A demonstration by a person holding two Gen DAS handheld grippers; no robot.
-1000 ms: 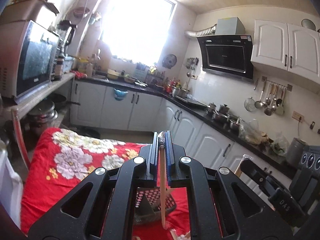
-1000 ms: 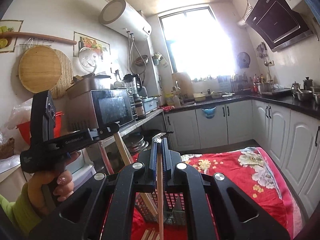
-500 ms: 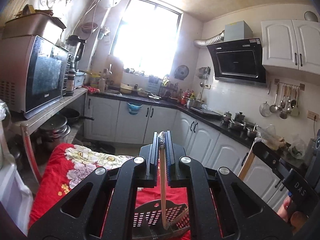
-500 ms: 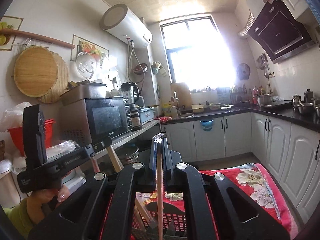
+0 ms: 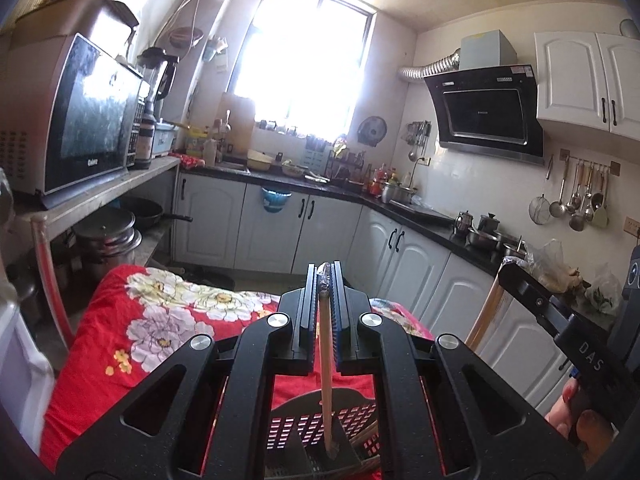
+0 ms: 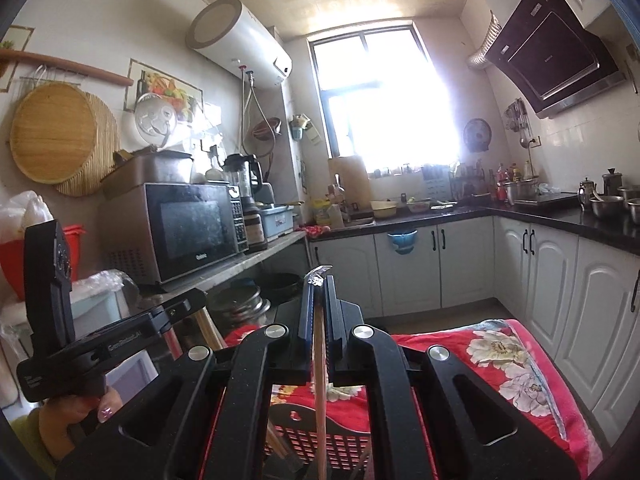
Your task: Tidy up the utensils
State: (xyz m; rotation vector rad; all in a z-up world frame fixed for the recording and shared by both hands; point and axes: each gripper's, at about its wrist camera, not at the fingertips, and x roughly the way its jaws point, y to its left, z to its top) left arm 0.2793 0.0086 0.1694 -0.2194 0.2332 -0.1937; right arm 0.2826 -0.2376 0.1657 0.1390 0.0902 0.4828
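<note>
The left tongs (image 5: 323, 280) gripped a wooden chopstick (image 5: 326, 380) hanging tip-down into the dark slotted utensil basket (image 5: 304, 428) on the red floral cloth (image 5: 132, 336). The right tongs (image 6: 319, 286) clamped another chopstick (image 6: 320, 400) above that basket.

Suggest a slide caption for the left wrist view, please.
Left gripper shut on a wooden chopstick, its tip hanging into a slotted black basket on a red floral cloth.

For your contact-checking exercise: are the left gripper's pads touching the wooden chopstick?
Touching. The left wrist view shows the left gripper closed on the wooden chopstick, pads pressing both sides.
</note>
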